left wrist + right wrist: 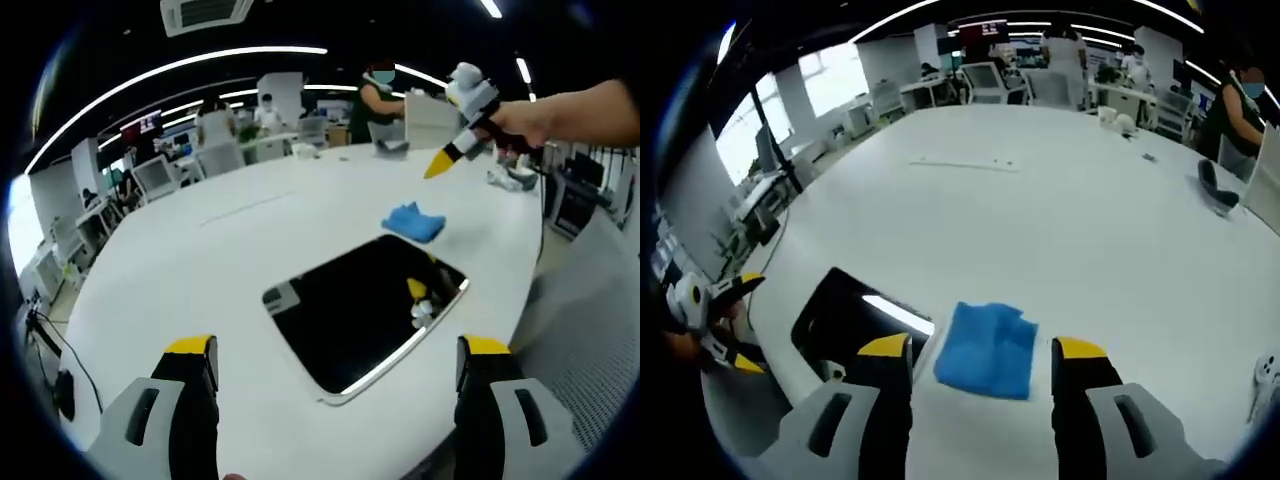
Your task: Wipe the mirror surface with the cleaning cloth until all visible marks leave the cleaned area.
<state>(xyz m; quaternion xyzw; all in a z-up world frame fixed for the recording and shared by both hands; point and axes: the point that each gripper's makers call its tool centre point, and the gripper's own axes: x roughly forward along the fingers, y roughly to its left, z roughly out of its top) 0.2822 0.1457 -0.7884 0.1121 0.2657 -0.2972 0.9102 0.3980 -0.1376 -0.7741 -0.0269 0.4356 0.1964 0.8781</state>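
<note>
Lying beside mirror (845,315), blue cloth (987,349), white table (1060,210)

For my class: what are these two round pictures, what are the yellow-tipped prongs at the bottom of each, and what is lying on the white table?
There is no robot here. A person holds a hand tool with two jaws in each hand, and a wide-angle camera rides on each tool.

The left gripper view looks along the left gripper, jaws apart and holding nothing. Ahead, a dark mirror lies flat on the white table, with a blue cleaning cloth just beyond it. The right gripper enters from the right, held in a hand.

The right gripper view looks along that tool's jaws, also apart and empty, hovering just short of the cloth. Wiping has not started.
</note>
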